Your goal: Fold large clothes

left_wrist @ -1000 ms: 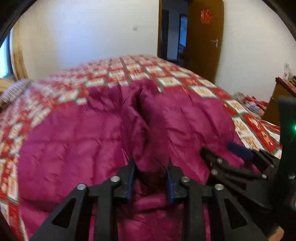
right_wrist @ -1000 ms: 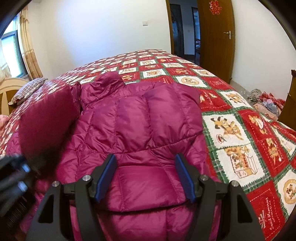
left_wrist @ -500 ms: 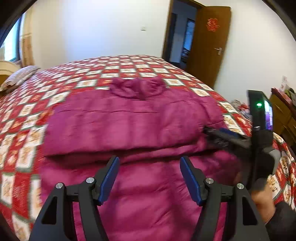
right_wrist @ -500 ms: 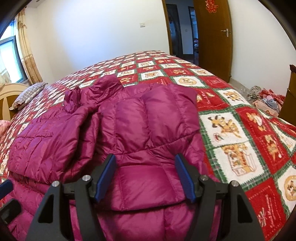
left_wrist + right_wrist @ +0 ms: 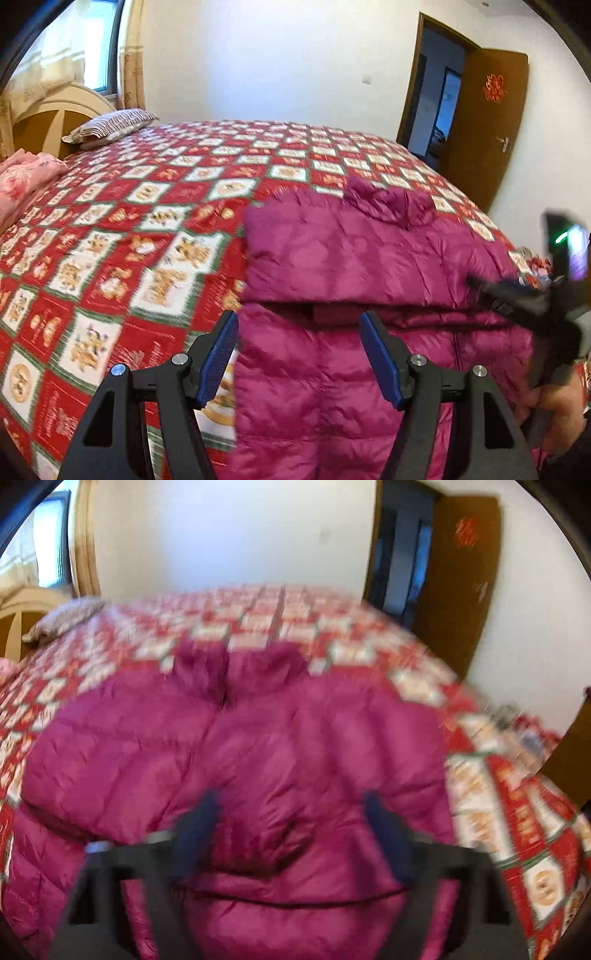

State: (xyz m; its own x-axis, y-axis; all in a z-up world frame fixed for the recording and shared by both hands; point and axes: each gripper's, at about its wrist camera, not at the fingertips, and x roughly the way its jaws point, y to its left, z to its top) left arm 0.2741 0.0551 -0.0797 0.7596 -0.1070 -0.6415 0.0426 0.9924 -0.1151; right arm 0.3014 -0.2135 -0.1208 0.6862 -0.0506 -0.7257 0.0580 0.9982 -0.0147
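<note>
a big magenta down jacket [image 5: 354, 258] lies on the bed, over the red, white and green patchwork quilt [image 5: 155, 206], toward the side nearer the door. its collar [image 5: 388, 199] points away toward the far wall, and a sleeve or side panel is folded across the chest so that a thick edge runs crosswise over the lower body of the coat.

the left gripper [image 5: 299, 354] hangs above the jacket's left edge with its blue fingers [image 5: 219, 354] released and wide; nothing is between them, only the coat and quilt below. the right gripper [image 5: 295, 834] sits over the middle of the jacket, and its view is badly smeared. its fingers [image 5: 197, 830] are closing, with a puffy ridge of the jacket between them, but i cannot tell through the blur whether the pads press on the fabric. in the left view that gripper shows at the right edge [image 5: 517, 295], low against the fold, with the person's hand [image 5: 554, 410] under it.

a striped pillow [image 5: 110, 125] and a pink bundle [image 5: 26, 177] lie by the headboard. the brown door [image 5: 484, 122] stands open.
</note>
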